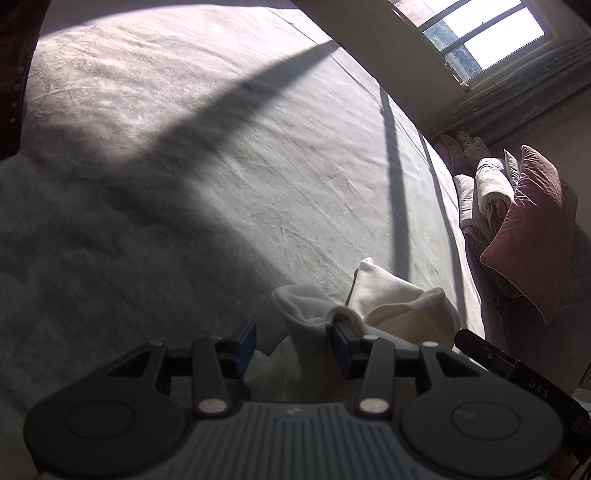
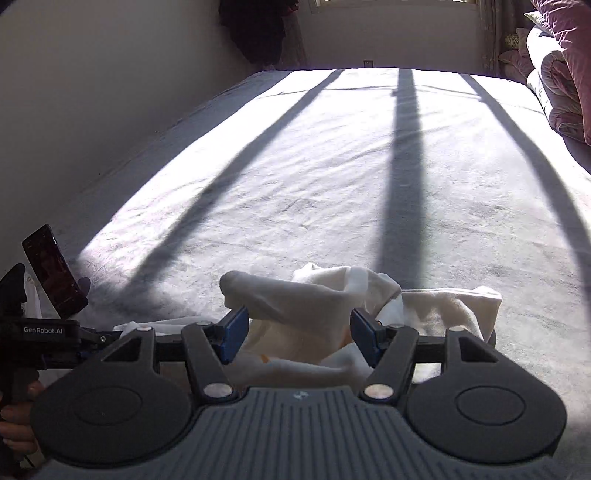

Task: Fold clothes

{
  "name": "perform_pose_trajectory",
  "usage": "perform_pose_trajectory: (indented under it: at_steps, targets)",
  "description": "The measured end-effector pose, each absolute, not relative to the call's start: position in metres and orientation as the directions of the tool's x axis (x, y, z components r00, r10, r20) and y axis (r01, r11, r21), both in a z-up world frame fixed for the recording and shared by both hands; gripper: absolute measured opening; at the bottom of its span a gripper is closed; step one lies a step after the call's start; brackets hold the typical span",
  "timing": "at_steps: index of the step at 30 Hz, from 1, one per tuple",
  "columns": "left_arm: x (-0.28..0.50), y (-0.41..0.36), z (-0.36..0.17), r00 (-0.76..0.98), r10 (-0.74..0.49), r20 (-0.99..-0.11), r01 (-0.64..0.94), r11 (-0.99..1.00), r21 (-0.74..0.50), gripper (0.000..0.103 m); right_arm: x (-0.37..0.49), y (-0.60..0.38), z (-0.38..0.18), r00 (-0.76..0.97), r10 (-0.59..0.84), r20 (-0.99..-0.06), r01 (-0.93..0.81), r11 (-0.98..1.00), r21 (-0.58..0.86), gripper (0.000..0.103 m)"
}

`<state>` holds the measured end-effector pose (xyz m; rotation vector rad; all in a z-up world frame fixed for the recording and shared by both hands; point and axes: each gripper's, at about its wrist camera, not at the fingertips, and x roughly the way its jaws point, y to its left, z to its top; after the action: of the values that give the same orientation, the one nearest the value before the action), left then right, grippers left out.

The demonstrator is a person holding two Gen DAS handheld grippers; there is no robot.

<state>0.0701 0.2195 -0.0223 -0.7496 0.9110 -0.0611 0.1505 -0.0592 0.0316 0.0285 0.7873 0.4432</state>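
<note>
Left wrist view: left gripper (image 1: 293, 341) has jaws apart, blue pads (image 1: 248, 341) not pressing anything. White garment (image 1: 388, 302) lies bunched on the grey bed (image 1: 184, 184) just ahead, a fold of it draped over the right-hand pad and some cloth sitting in the gap between the fingers. Not clamped. Part of the right gripper's black body shows at the lower right edge. Pink pillow (image 1: 532, 221) and rolled bedding (image 1: 487, 188) sit past the bed's far side, under the window (image 1: 480, 37).

Right wrist view: right gripper (image 2: 297, 332) has jaws wide apart, nothing pinched. Garment (image 2: 314, 295) is crumpled on the bed (image 2: 295, 166) at the near edge, directly past the fingertips and partly between them, pads clear of it. Left gripper's handle (image 2: 44, 332) with a hand (image 2: 16, 424) on it sits at the left, a phone (image 2: 53, 269) mounted above. Window-bar shadows stripe the sheet. Dark clothes (image 2: 258, 29) hang at the far wall.
</note>
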Motion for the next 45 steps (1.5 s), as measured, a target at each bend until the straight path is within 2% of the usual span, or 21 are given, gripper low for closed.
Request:
perform_pose_trajectory:
  at_steps: [5, 7, 9, 10, 15, 23, 30, 33, 35, 37, 41, 45]
  targets:
    - [0.076, 0.21, -0.02, 0.628, -0.355, -0.692, -0.215, 0.776, -0.593, 0.03, 0.169, -0.034, 0.018, 0.635, 0.351, -0.688, -0.434, 0.899, 0.059, 0.064]
    - [0.078, 0.205, -0.018, 0.631, -0.348, -0.693, -0.196, 0.793, -0.577, 0.022, 0.173, -0.027, 0.016, 0.632, 0.326, -0.703, -0.449, 0.893, 0.01, 0.045]
    - [0.078, 0.202, -0.016, 0.636, -0.336, -0.695, -0.186, 0.807, -0.56, 0.017, 0.178, -0.02, 0.013, 0.639, 0.287, -0.714, -0.443, 0.896, -0.037, 0.018]
    - [0.079, 0.202, -0.015, 0.641, -0.331, -0.693, -0.181, 0.812, -0.555, 0.012, 0.18, -0.019, 0.013, 0.64, 0.274, -0.717, -0.437, 0.898, -0.047, 0.015]
    - [0.078, 0.202, -0.005, 0.689, -0.308, -0.656, -0.148, 0.826, -0.543, 0.009, 0.188, -0.02, 0.024, 0.682, 0.233, -0.694, -0.366, 0.929, -0.048, 0.012]
    - [0.074, 0.198, 0.019, 0.816, -0.246, -0.523, -0.056, 0.867, -0.495, 0.009, 0.205, -0.037, 0.079, 0.829, 0.134, -0.543, -0.209, 0.975, -0.079, 0.01]
    - [0.081, 0.187, 0.024, 0.871, -0.234, -0.433, 0.006, 0.884, -0.467, 0.012, 0.225, -0.04, 0.104, 0.886, 0.049, -0.461, -0.113, 0.987, -0.113, 0.01]
    - [0.087, 0.182, 0.02, 0.862, -0.246, -0.443, 0.014, 0.886, -0.464, 0.023, 0.237, -0.037, 0.104, 0.9, 0.007, -0.436, -0.078, 0.986, -0.146, 0.01]
    - [0.09, 0.178, 0.017, 0.851, -0.232, -0.471, 0.0, 0.897, -0.441, 0.023, 0.245, -0.036, 0.104, 0.908, -0.034, -0.417, -0.045, 0.983, -0.177, 0.01]
    - [0.094, 0.177, 0.012, 0.833, -0.225, -0.505, -0.009, 0.908, -0.419, 0.035, 0.255, -0.04, 0.102, 0.913, -0.075, -0.402, -0.004, 0.981, -0.193, 0.01]
    - [0.104, 0.177, -0.004, 0.779, -0.258, -0.572, -0.025, 0.898, -0.439, 0.038, 0.278, -0.056, 0.093, 0.897, -0.127, -0.424, 0.058, 0.983, -0.171, 0.01]
    - [0.111, 0.169, -0.017, 0.723, -0.273, -0.635, -0.033, 0.904, -0.425, 0.042, 0.294, -0.071, 0.07, 0.86, -0.154, -0.487, 0.091, 0.985, -0.15, 0.011]
